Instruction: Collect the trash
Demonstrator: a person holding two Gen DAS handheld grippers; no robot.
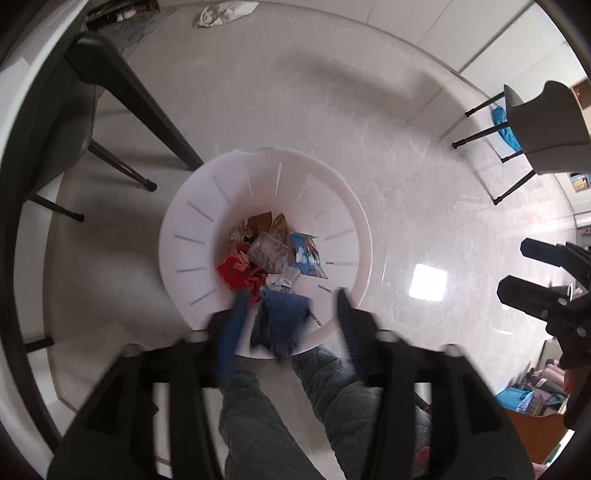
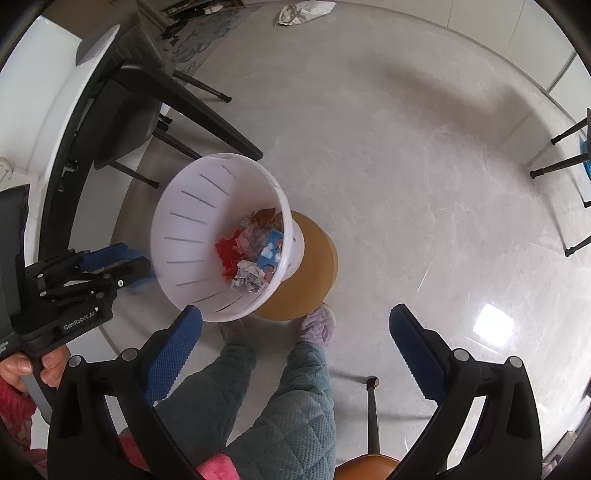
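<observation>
Over the near rim of the white slotted bin [image 1: 207,206] a blue scrap [image 1: 284,317] hangs blurred between the left gripper [image 1: 291,317]'s spread jaws. No pad appears to press on it, so I judge it released and dropping, though the blur leaves some doubt. The gripper points almost straight down above the bin's mouth, presumably so that what it lets go lands inside rather than on the floor [image 1: 332,110].

Deeper in the bin lies the trash already gathered: red paper [image 2: 231,254], a crumpled grey wad [image 2: 249,277], a blue-printed wrapper [image 2: 271,251] and brownish pieces against the far wall. The bin stands on a round brown stool [image 2: 314,266], which lifts its mouth nearer the hands. The person's slippered feet [image 2: 317,325] stand just beside the stool.

The right gripper [image 2: 295,339] is spread wide and holds nothing, kept off to the side, well apart from the drop. Dark chair legs [image 1: 147,122] stand near the bin's far-left side. At the far edge of the floor lies a crumpled white bag [image 1: 221,13], probably still to be collected.
</observation>
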